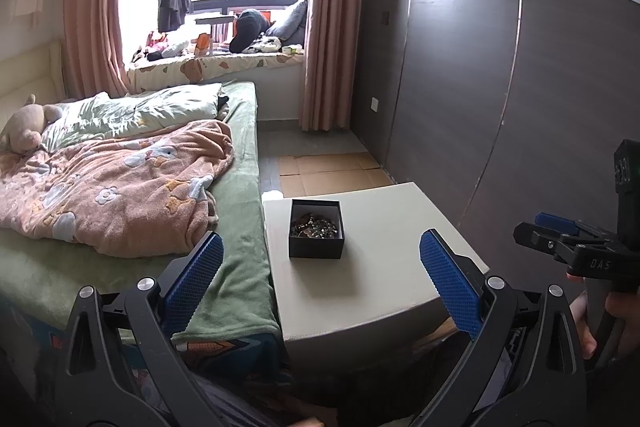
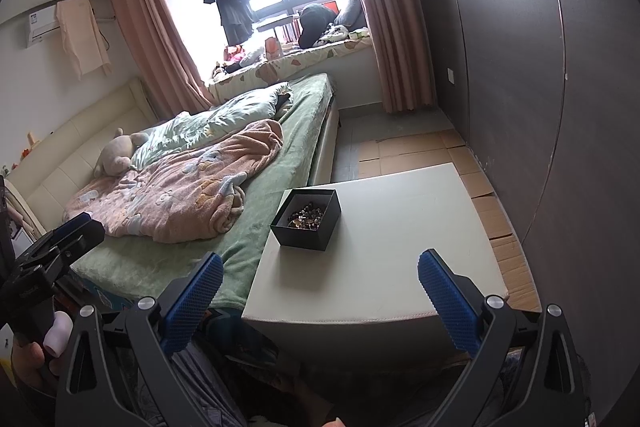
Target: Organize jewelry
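A small black box (image 1: 316, 247) (image 2: 306, 237) stands open on a cream table (image 1: 380, 267) (image 2: 380, 247), near its far left corner. A tangle of dark beaded jewelry (image 1: 315, 225) (image 2: 306, 215) lies inside it. My left gripper (image 1: 322, 251) hangs open above the table's near edge, short of the box, nothing between its blue pads (image 1: 450, 283). My right gripper (image 2: 320, 275) is open too, held back from the table's front edge with the box ahead and slightly left. Each gripper shows at the edge of the other's view, held by a hand.
A bed (image 1: 236, 227) (image 2: 280, 163) with a green sheet and pink blanket (image 1: 112, 187) presses against the table's left side. A dark panelled wall (image 1: 500, 87) (image 2: 580, 107) runs along the right. Flattened cardboard (image 1: 332, 173) (image 2: 492, 211) covers the floor beyond the table.
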Motion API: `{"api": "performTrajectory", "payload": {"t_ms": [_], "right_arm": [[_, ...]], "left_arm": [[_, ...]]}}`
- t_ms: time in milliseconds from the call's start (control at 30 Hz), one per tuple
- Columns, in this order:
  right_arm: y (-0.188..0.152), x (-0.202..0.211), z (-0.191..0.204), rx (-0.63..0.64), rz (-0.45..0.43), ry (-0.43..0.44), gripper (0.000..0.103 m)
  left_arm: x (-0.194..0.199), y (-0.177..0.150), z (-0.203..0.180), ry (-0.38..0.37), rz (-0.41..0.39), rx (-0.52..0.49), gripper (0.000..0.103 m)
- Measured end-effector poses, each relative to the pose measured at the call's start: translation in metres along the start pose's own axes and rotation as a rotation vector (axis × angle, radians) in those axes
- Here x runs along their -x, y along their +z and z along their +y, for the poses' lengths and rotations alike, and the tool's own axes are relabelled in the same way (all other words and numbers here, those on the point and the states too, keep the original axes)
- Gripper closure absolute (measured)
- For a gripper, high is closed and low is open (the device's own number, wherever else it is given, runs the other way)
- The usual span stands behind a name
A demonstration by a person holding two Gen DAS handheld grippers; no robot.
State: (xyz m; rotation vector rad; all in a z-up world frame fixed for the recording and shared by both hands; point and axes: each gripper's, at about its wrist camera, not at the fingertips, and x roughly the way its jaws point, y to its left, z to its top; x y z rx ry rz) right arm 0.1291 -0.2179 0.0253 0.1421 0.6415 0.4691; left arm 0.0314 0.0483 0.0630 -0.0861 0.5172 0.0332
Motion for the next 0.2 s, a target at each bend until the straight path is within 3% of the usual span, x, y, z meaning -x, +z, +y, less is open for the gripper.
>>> {"api": "performTrajectory", "payload": {"t_ms": [200], "right_arm": [[-0.009, -0.016, -0.004, -0.010, 0.011, -0.032, 0.007]], "left_arm": [[-0.013, -0.012, 0.016, 0.009, 0.004, 0.007, 0.005]]}}
